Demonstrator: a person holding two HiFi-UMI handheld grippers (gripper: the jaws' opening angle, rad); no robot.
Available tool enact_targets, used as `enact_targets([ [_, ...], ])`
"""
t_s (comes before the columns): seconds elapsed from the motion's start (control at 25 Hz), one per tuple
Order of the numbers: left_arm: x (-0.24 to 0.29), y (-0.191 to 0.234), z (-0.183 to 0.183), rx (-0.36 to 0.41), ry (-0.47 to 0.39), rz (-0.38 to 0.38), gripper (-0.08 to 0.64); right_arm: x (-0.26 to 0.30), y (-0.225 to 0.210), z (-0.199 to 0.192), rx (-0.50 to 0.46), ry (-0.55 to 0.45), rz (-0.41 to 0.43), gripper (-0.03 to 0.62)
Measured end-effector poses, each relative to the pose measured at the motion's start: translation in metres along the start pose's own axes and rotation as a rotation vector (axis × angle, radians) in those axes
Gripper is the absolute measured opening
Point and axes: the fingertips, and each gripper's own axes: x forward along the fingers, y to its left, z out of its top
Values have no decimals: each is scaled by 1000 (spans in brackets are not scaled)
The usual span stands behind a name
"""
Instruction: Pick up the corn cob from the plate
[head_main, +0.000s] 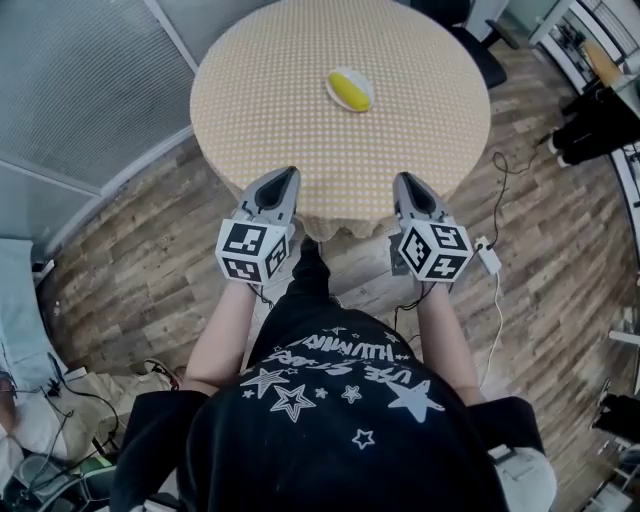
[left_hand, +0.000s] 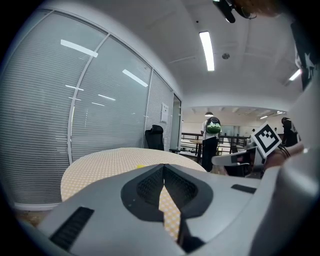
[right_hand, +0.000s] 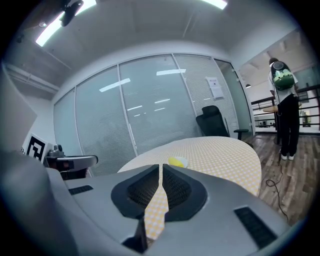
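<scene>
A yellow corn cob (head_main: 351, 91) lies on a small white plate (head_main: 335, 85) on the far half of a round table (head_main: 260, 110) covered in a checked cloth. Both grippers hover over the table's near edge, well short of the plate. My left gripper (head_main: 290, 176) is shut and empty, with its jaws meeting at the tips (left_hand: 163, 167). My right gripper (head_main: 403, 181) is also shut with nothing held (right_hand: 160, 166). In the right gripper view the corn cob (right_hand: 175, 161) shows just beyond the jaw tips. In the left gripper view only a yellow sliver (left_hand: 140, 166) of it peeks over the jaw.
A glass wall with blinds (head_main: 90, 90) curves round the table's left. An office chair (head_main: 478, 45) stands behind the table. A power adapter and cable (head_main: 489, 260) lie on the wood floor at right. A person with a green backpack (right_hand: 283, 110) stands far off.
</scene>
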Motion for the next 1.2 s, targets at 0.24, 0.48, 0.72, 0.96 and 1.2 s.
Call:
enact_targets([
  [0.24, 38, 47, 2, -36, 22, -9, 8, 57, -2, 13, -14, 36, -4, 37],
  [0.48, 77, 79, 7, -36, 37, -17, 8, 109, -13, 15, -19, 95, -4, 37],
  [0.72, 104, 115, 7, -51, 61, -5, 8, 160, -26, 17, -27, 154, -25, 38],
  [0.96, 133, 149, 5, -72, 84, -9, 8, 209, -31, 14, -63, 241, -18, 40],
  [1.2, 162, 171, 1, -86, 113, -28, 8, 250, -39, 4, -103, 351, -19, 160],
])
